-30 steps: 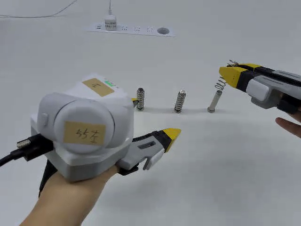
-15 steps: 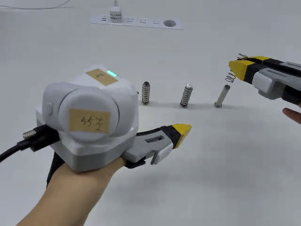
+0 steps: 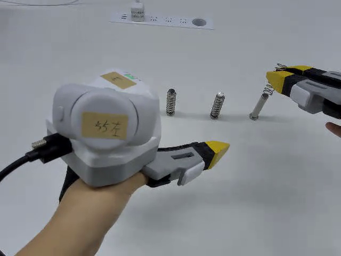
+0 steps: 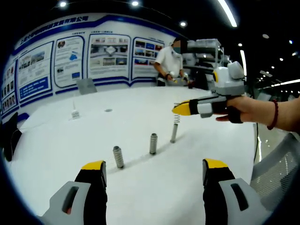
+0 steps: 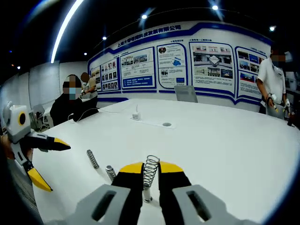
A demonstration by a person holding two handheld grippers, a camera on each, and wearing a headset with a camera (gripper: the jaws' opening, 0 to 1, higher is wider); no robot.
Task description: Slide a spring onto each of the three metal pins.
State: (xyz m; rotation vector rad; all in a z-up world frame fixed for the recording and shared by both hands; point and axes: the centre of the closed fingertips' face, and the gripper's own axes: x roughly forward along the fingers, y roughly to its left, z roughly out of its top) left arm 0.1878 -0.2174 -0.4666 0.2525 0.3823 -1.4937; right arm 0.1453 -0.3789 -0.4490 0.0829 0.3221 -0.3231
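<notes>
Three metal pins stand in a row on the white table. The left pin (image 3: 170, 102) and the middle pin (image 3: 217, 105) each carry a spring. The right pin (image 3: 258, 108) is bare and leans a little. My right gripper (image 3: 277, 80) is shut on a spring (image 3: 268, 89), whose lower end hangs just at that pin's top. From the right gripper view, the spring (image 5: 151, 161) stands between the closed jaws, over the pin (image 5: 146, 194). My left gripper (image 4: 154, 165) is open and holds nothing, hovering in front of the row.
A white power strip (image 3: 162, 20) with a plug lies at the far side of the table. A black cable (image 3: 16, 166) trails from the left gripper's body. People (image 5: 70, 101) are at the table's far end.
The right gripper has brought the spring down closer to the top of the right pin. The left gripper has drifted slightly to the right. The head camera has shifted.
</notes>
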